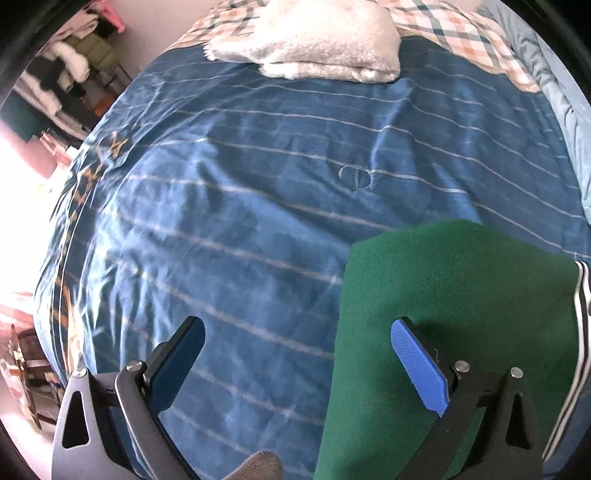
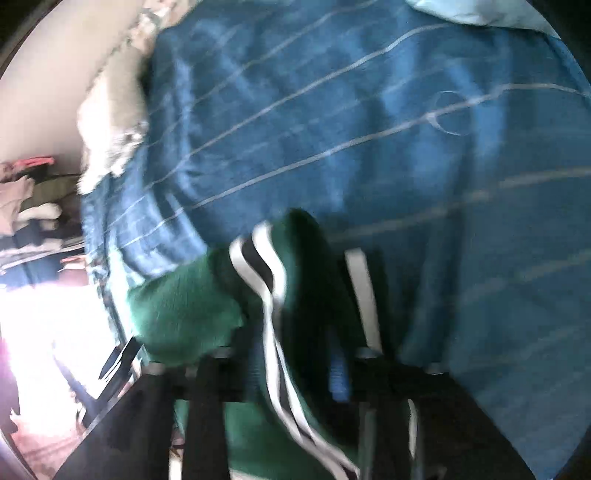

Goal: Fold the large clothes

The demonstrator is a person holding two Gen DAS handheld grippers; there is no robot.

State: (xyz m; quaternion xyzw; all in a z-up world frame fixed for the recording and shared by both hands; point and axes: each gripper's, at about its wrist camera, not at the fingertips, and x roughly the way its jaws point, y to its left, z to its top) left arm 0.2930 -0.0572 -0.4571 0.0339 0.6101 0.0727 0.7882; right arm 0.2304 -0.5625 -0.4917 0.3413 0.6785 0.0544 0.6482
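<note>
A dark green fleece garment [image 1: 443, 295] with white and black side stripes [image 1: 580, 295] lies flat on the blue striped bed cover [image 1: 258, 184] at the lower right of the left wrist view. My left gripper [image 1: 299, 328] hangs over its left edge, open and holding nothing; the blue-padded finger [image 1: 417, 362] is above the green cloth, the other above the cover. In the blurred right wrist view, a bunched striped part of the garment [image 2: 184, 306] lies between the spread jaws of my right gripper [image 2: 284, 280] and hides one finger. The blue pad [image 2: 338, 373] shows bare.
A folded white fluffy blanket [image 1: 317, 40] and a checked cloth [image 1: 443, 26] lie at the far end of the bed, with a light blue quilt [image 1: 554, 92] on the right. A crowded clothes rack [image 1: 66, 66] stands past the bed's left edge. A grey glove [image 1: 258, 465] shows below.
</note>
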